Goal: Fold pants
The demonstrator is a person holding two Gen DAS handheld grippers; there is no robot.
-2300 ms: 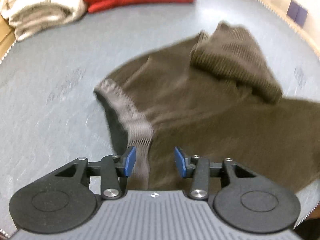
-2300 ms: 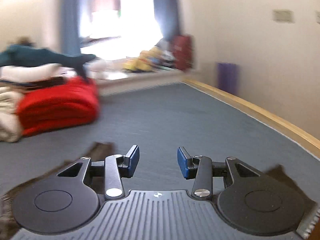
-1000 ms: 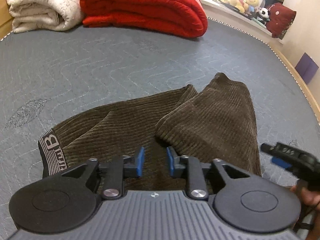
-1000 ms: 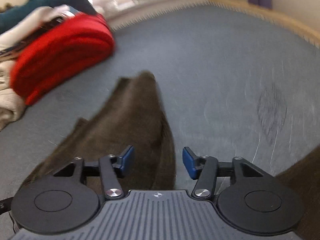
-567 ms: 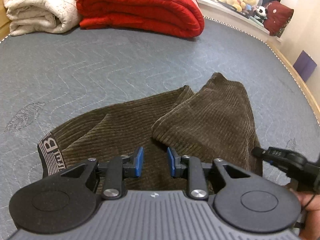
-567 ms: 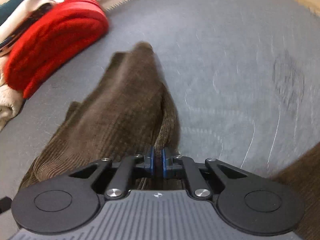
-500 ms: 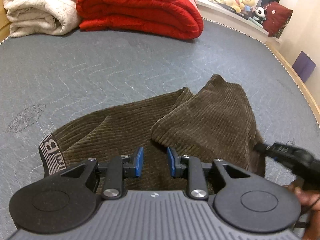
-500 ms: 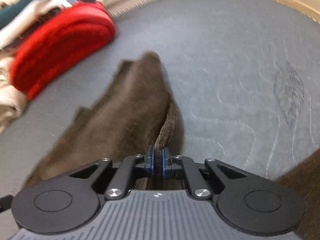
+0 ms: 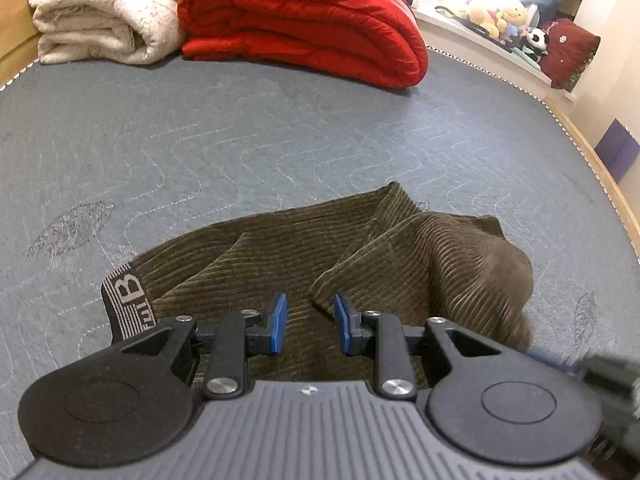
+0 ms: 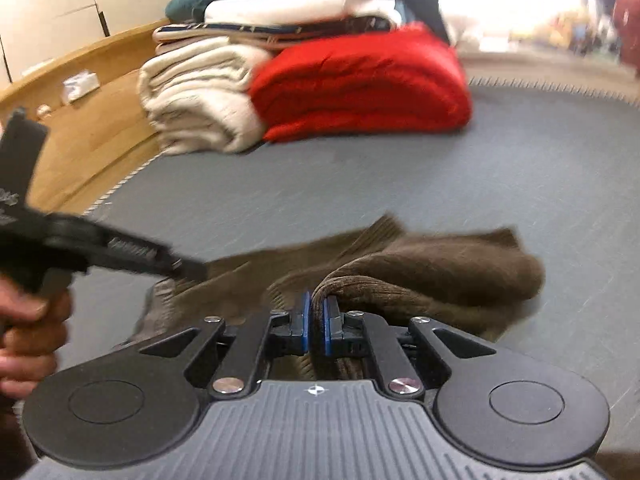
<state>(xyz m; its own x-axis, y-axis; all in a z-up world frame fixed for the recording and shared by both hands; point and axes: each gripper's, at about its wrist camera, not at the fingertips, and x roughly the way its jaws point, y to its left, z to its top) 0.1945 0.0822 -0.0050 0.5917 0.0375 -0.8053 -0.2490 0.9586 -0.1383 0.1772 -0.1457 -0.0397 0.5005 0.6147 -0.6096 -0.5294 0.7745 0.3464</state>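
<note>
Left wrist view, white blanket (image 9: 100,16) upper left, red blanket (image 9: 304,20) top middle, brown pants (image 9: 320,256) on the grey mattress (image 9: 200,140) in the middle, left claw (image 9: 308,324) a little apart over them, holding nothing, right claw (image 10: 316,328) pinching a pants fold.

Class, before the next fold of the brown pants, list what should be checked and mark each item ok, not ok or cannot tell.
1. Right hand-held gripper shut on the pants: ok, a fold of fabric is pinched between the pads.
2. Left hand-held gripper gripping: not ok, jaws apart over the cloth, nothing pinched.
3. Waistband lying flat: ok.
4. Mattress beyond the pants free: ok.
5. Blankets away from the pants: ok.
6. All layers caught on the right: cannot tell.
</note>
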